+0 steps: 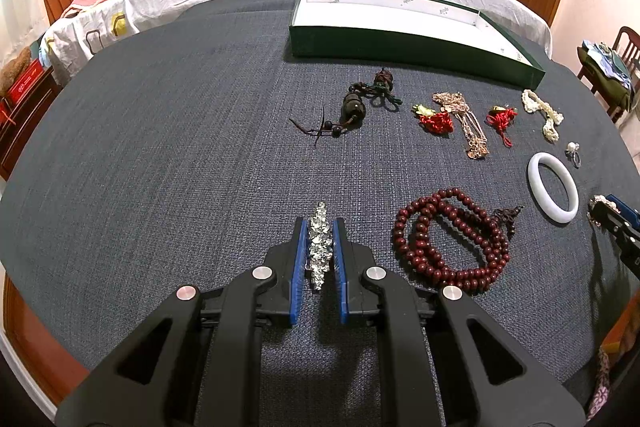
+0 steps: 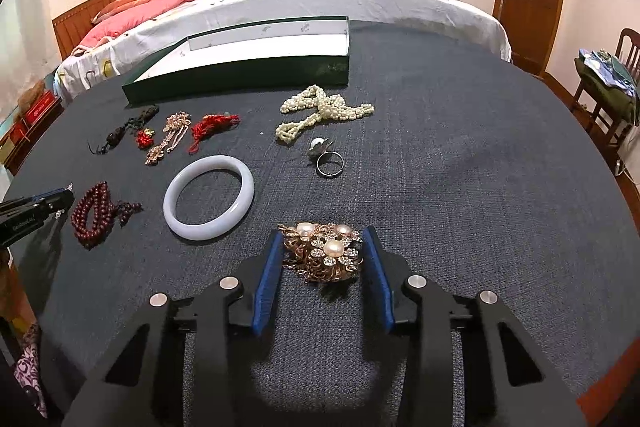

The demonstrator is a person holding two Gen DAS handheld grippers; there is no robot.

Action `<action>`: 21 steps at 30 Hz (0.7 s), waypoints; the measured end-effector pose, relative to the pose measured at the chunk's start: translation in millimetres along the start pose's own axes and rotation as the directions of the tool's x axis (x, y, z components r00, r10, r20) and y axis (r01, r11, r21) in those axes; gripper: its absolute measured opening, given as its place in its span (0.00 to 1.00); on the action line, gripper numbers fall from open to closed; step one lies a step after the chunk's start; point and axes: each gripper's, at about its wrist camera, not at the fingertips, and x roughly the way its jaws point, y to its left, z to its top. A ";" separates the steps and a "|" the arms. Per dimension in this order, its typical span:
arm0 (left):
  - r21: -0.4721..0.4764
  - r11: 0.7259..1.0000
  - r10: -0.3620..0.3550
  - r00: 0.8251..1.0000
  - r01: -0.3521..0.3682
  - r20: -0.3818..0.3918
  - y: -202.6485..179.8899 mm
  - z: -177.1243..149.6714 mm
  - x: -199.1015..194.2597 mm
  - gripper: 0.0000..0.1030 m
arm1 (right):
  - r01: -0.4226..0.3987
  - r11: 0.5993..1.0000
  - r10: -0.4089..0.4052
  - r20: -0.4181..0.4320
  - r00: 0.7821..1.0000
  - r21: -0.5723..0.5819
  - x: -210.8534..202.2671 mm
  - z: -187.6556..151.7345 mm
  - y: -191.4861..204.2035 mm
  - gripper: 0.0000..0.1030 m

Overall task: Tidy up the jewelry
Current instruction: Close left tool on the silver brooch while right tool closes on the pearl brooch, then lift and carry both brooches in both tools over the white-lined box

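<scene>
Left gripper (image 1: 320, 247) pressed together on silver sparkly piece (image 1: 319, 247), pinched for carrying to green box (image 2: 240, 75). Right gripper (image 2: 322, 259) brackets pearl brooch (image 2: 324, 255) on table cloth (image 2: 460, 207), pads seemingly touching both sides; firm grip not certain. Other jewelry is laid near box, likely awaiting sorting.

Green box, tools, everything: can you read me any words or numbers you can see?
On the green box, inside white wall: small dark printed marks, too blurred to read.
On the left tool, along its side: white lettering, too small to read.
On the red box beside the bed: white print, too blurred to read.
Nothing else has writing.
</scene>
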 end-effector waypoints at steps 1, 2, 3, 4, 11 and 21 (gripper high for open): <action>0.000 1.000 0.000 1.000 0.000 0.000 0.0 0.1 0.0 0.13 | -0.002 1.000 0.002 0.000 1.000 0.003 0.1 0.0 -0.5 0.39; -0.001 1.000 0.000 1.000 0.000 0.000 0.0 0.3 0.1 0.13 | -0.002 1.000 0.002 0.001 1.000 0.007 -0.5 0.5 -1.3 0.39; 0.000 1.000 0.000 1.000 0.000 0.000 0.1 0.0 0.0 0.13 | -0.002 1.000 0.002 0.004 1.000 0.010 -1.5 1.2 -2.1 0.39; 0.000 1.000 0.000 1.000 0.000 0.000 0.1 0.1 0.1 0.13 | -0.002 1.000 0.002 0.005 1.000 0.011 -2.2 1.6 -2.7 0.38; 0.000 1.000 0.000 1.000 0.000 0.000 0.2 -0.1 0.1 0.13 | -0.003 1.000 0.003 0.004 1.000 0.022 -5.8 1.7 -6.2 0.38; -0.005 1.000 -0.002 1.000 0.002 -0.001 1.1 0.4 0.4 0.13 | 0.007 0.999 -0.009 0.053 0.999 0.032 -24.8 7.7 -9.7 0.32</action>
